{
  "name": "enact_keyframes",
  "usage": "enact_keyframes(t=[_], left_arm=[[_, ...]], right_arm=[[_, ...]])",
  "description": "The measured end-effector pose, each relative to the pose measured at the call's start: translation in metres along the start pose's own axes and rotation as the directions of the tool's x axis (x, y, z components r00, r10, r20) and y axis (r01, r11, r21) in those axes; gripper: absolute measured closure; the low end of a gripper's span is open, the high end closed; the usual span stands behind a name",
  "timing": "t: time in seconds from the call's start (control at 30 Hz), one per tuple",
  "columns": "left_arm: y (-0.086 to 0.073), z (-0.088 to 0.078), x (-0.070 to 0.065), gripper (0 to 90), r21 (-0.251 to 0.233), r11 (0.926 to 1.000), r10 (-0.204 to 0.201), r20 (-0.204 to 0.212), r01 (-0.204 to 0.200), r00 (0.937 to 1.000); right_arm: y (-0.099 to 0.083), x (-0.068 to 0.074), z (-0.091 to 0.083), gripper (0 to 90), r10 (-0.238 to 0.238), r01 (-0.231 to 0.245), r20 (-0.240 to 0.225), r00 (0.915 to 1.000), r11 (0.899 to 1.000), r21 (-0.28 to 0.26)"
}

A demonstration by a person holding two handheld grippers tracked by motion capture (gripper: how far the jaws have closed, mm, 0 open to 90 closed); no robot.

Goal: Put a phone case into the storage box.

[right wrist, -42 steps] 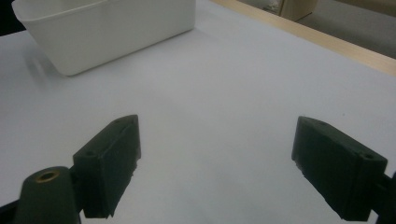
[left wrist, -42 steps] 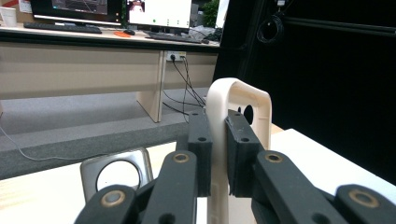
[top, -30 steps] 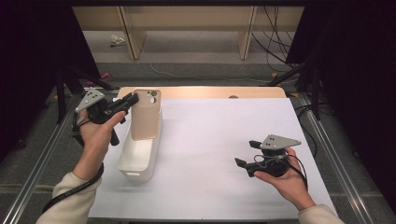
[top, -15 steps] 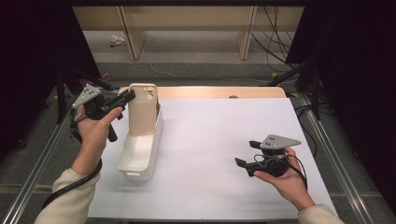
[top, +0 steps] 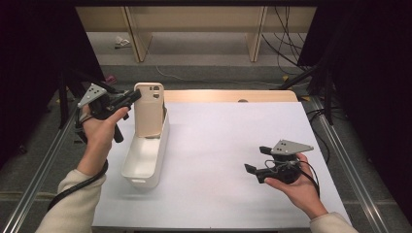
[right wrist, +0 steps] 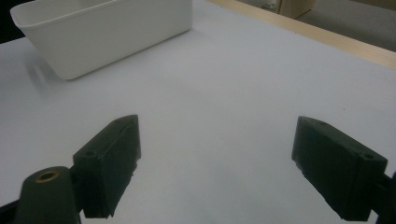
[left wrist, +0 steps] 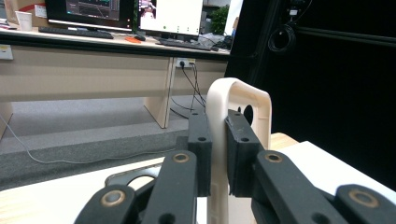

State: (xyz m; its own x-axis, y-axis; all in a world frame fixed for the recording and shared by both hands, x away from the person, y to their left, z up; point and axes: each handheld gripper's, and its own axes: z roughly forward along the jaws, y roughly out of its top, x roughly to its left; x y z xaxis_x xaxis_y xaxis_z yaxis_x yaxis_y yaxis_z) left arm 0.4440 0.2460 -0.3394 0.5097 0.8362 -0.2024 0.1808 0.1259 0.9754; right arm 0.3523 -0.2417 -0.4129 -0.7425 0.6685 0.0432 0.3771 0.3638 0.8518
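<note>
Left gripper (top: pixel 130 97): jaws clamped on the upper edge of a phone case (top: pixel 148 109), one pad on each face. Case's lower end hidden inside the bin (top: pixel 141 167) below the gripper; whether it touches the bottom, cannot tell. Case is beige, smooth, slim, with rounded corners and a camera cutout near the top, standing upright. Bin is white plastic, oblong, rounded rim. Right gripper (top: pixel 256 160): jaws wide apart, nothing between them, over the white table (top: pixel 218 145), bin well apart ahead.
</note>
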Motion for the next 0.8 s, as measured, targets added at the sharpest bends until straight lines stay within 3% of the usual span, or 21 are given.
enact_keyframes(t=[0.8], left_arm=[[-0.007,0.017,0.019,81.9,0.013,0.9999,-0.003,-0.017,0.003,0.9999]], right_arm=[[-0.001,0.000,0.001,16.3,0.011,-0.011,-0.002,0.9999,1.000,-0.001]])
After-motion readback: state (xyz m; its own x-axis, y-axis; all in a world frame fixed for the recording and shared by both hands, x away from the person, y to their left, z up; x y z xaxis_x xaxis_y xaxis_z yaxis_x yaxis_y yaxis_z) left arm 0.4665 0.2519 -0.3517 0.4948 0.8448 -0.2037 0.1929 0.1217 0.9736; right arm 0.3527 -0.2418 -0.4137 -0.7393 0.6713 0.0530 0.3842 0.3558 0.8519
